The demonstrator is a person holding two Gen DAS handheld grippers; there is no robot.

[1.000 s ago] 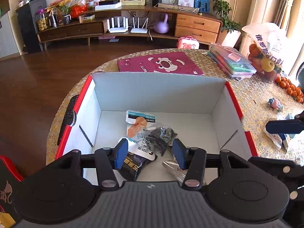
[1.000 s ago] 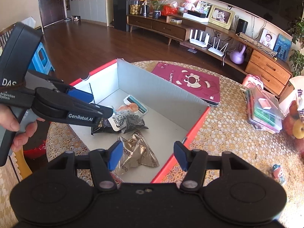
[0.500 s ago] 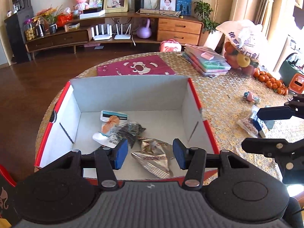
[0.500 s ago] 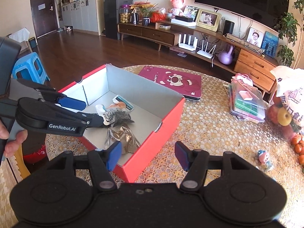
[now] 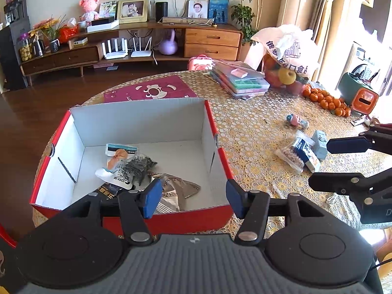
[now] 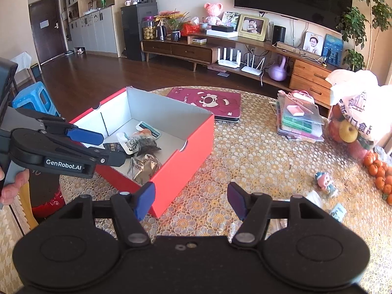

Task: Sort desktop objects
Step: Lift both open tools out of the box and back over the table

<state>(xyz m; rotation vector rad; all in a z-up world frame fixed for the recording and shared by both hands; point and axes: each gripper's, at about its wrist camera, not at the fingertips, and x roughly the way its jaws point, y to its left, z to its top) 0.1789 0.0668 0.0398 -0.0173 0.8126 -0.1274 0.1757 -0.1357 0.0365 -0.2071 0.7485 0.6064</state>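
A red box [image 5: 171, 220] with a white inside sits open near the counter's left edge, holding a loose pile of snack packets: a white pouch with dark print [image 5: 117, 174], a clear bag of dark dried bits [image 5: 139, 166], a crumpled silver foil packet [image 5: 176, 191] and a black one [image 5: 107, 192]. Well apart, toward the counter's right side, lie a clear bag of pale round beads [image 5: 291, 156], a small pale carton [image 5: 319, 142] and a little pink-and-blue figurine [image 5: 295, 120].

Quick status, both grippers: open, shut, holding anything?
Left gripper: open, holding nothing, poised over the near edge of the red box.
Right gripper: open, holding nothing, above the tablecloth beside the box.
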